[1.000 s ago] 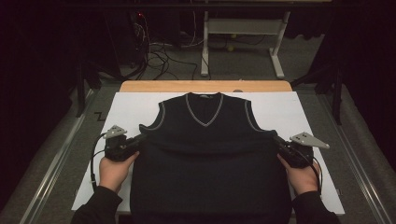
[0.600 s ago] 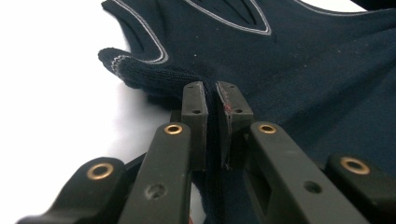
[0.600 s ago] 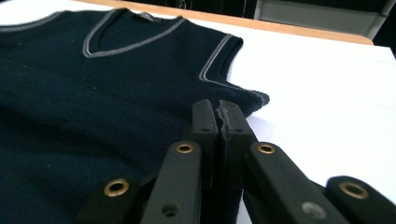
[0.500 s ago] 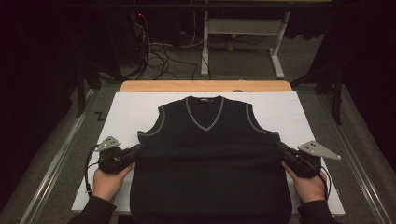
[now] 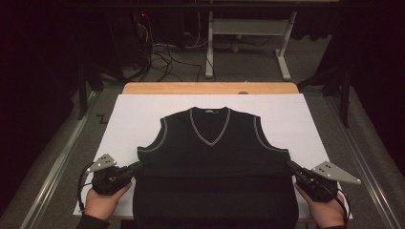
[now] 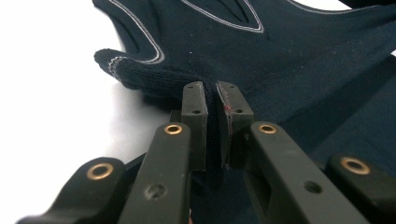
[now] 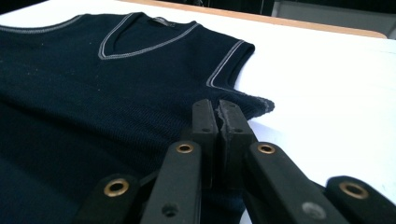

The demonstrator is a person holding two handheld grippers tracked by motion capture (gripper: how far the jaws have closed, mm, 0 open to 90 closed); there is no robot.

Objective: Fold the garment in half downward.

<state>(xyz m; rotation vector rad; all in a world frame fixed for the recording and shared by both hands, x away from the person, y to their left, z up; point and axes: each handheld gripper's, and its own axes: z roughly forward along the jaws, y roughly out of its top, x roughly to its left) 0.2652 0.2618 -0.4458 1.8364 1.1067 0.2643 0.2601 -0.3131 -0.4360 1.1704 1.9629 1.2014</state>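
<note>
A dark navy sleeveless V-neck vest point(image 5: 212, 167) with grey trim lies on the white table cover point(image 5: 133, 119), its lower part hanging over the near edge. My left gripper point(image 5: 138, 165) is shut on the vest's left side edge just below the armhole. In the left gripper view the knit point(image 6: 243, 51) is pinched between the pads of my left gripper point(image 6: 212, 91). My right gripper point(image 5: 290, 164) is shut on the opposite side edge; in the right gripper view my right gripper point(image 7: 215, 108) clamps the fabric point(image 7: 93, 84) below the right armhole.
A wooden table edge point(image 5: 210, 88) runs along the far side of the white cover. Beyond it stand a white desk frame point(image 5: 248, 38) and loose cables point(image 5: 162, 52) on the floor. Metal rails point(image 5: 57, 167) flank the table.
Both grippers have moved toward the near edge of the table, dragging the vest with them. The collar now lies farther from the wooden edge.
</note>
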